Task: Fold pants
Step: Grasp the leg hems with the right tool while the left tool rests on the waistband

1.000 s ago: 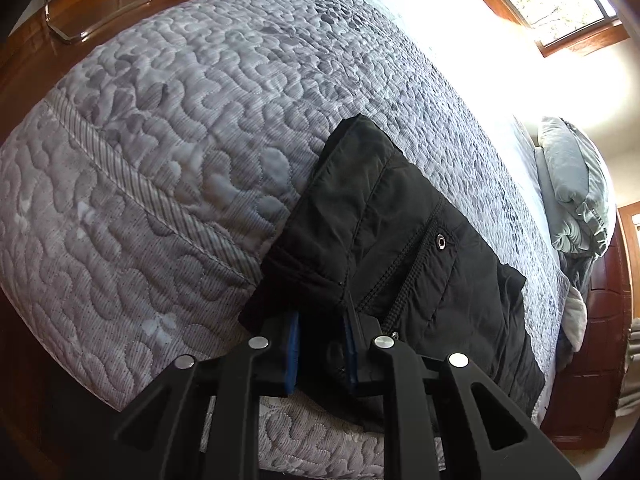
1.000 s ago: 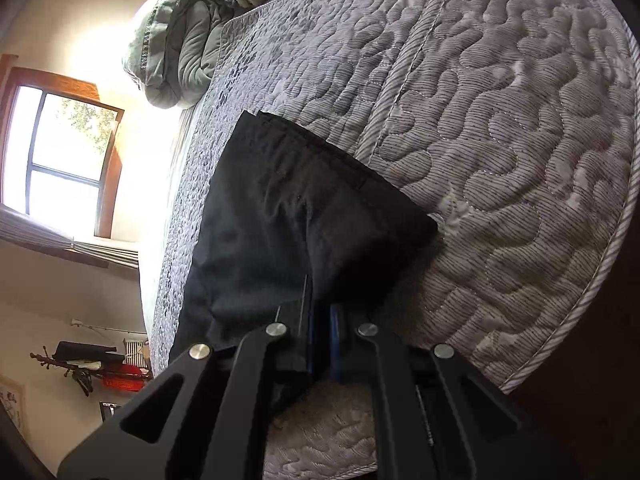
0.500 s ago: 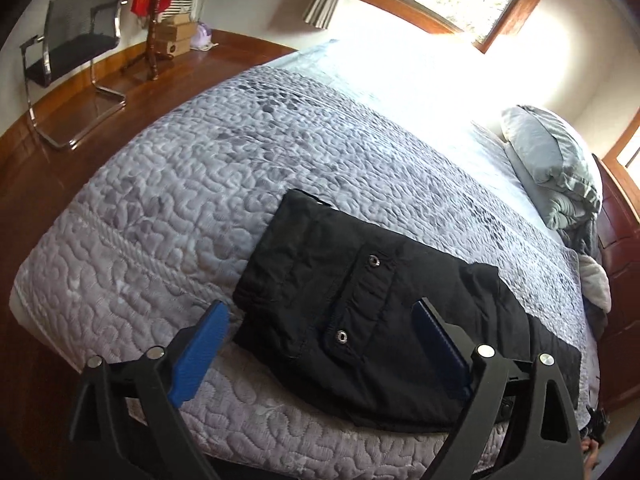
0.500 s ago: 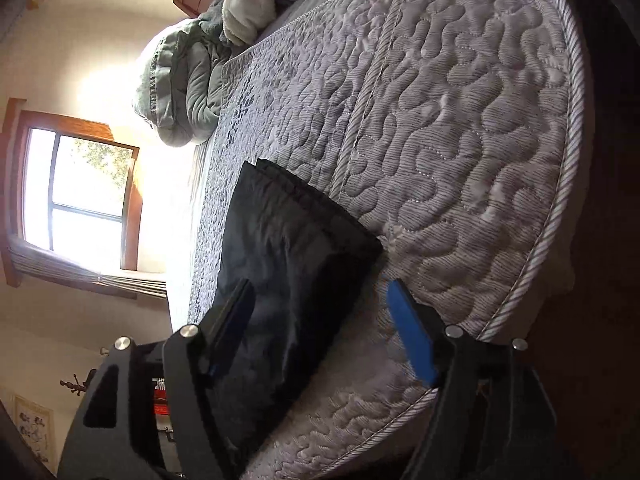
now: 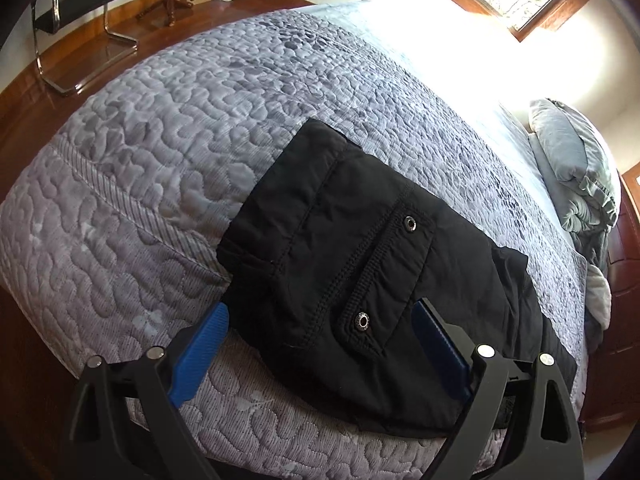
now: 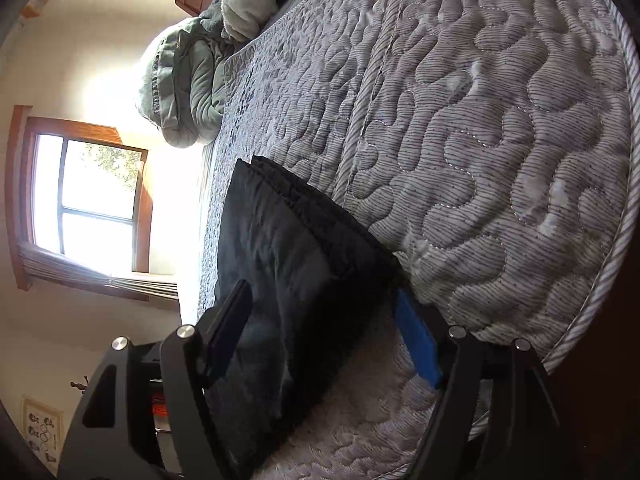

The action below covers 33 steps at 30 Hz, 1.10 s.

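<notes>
Black pants lie folded flat on a grey quilted bed, near its front edge. A flap pocket with two snaps faces up in the left wrist view. My left gripper is open, its blue pads straddling the near waist end without holding it. In the right wrist view the pants show as a dark folded slab on the bed. My right gripper is open, with its fingers either side of the near corner.
Green-grey pillows and bedding are piled at the head of the bed. A chrome-framed chair stands on the wooden floor beyond the bed's left side. Windows sit on the far wall. A wooden dresser stands at the right.
Both grippers were shut on the pants' near edge a second ago. They have opened, let go and pulled back slightly. The pants now rest flat on the bed.
</notes>
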{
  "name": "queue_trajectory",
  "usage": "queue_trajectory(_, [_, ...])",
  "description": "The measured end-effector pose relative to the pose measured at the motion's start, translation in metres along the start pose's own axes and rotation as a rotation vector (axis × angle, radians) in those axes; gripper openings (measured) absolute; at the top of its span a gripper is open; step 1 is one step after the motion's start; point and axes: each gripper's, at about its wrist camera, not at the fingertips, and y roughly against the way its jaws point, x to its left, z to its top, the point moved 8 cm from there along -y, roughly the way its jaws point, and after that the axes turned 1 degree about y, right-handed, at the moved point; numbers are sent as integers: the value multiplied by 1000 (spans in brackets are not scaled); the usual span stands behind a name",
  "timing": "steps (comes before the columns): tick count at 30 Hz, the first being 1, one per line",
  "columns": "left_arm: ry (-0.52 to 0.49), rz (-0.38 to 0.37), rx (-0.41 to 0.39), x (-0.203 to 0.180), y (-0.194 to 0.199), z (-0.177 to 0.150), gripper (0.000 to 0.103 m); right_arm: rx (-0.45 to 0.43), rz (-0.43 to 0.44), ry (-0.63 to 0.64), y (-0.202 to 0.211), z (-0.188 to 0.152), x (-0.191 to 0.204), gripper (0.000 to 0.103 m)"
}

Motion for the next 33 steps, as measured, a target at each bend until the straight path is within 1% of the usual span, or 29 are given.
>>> queue_trajectory(9, [-12,17,7,2,3,-5,93,-4,3,18,-2,-3,0,73])
queue_trajectory(12, [7,10,1,6,8,-4,93,-6,9,17,-5,-3,3,75])
queue_trajectory(17, [53,-1,-5,17,15,1,94,2,11,32,-8,-3,6,75])
queue_trajectory(21, [95,-10,-1,26,15,5,94,-4,42,42,-7,-1,13,74])
queue_trajectory(22, [96,-9,0,27,14,5,94,1,36,44,-9,-2,12,74])
queue_trajectory(24, [91,-4,13,27,10,4,94,4,26,39,-12,-3,8,69])
queue_trajectory(29, [80,9,50,25,-7,0,94,-6,46,38,-10,-3,11,69])
queue_trajectory(33, [100,8,91,24,-24,-3,94,6,33,41,-15,-3,9,68])
